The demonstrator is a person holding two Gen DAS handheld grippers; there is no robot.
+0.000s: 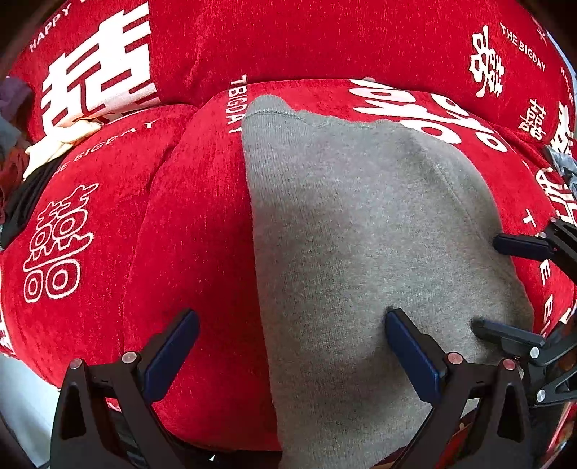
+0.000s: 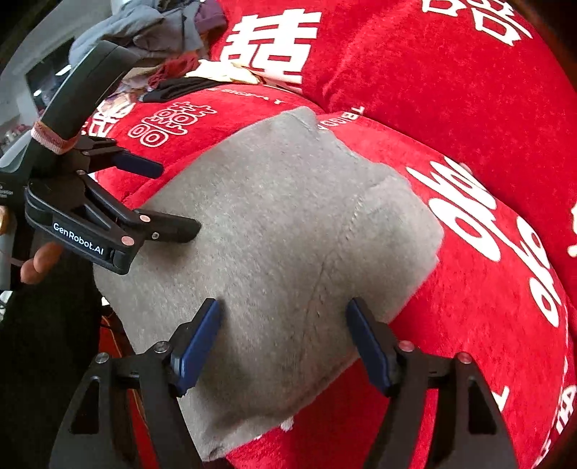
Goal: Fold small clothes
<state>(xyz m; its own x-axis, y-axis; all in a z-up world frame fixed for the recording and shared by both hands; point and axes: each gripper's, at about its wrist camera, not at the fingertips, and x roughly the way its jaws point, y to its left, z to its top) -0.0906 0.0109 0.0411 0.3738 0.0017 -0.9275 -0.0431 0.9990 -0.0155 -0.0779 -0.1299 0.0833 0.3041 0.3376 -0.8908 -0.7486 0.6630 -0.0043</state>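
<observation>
A grey knit garment (image 1: 360, 231) lies folded flat on a red sofa cushion (image 1: 187, 223); it also shows in the right wrist view (image 2: 281, 223). My left gripper (image 1: 292, 324) is open, one finger on the red cushion, the other pressing on the grey cloth near its left edge. My right gripper (image 2: 283, 310) is open, both fingertips resting on the near part of the garment. The right gripper shows in the left wrist view (image 1: 487, 281) at the garment's right edge. The left gripper shows in the right wrist view (image 2: 176, 198), open over the garment's left edge.
The red sofa cover (image 2: 450, 90) has white characters and lettering. A pile of loose clothes (image 2: 162, 32) lies at the far left end of the sofa; cream and black pieces (image 1: 47, 155) lie there too. A hand (image 2: 36, 263) holds the left gripper.
</observation>
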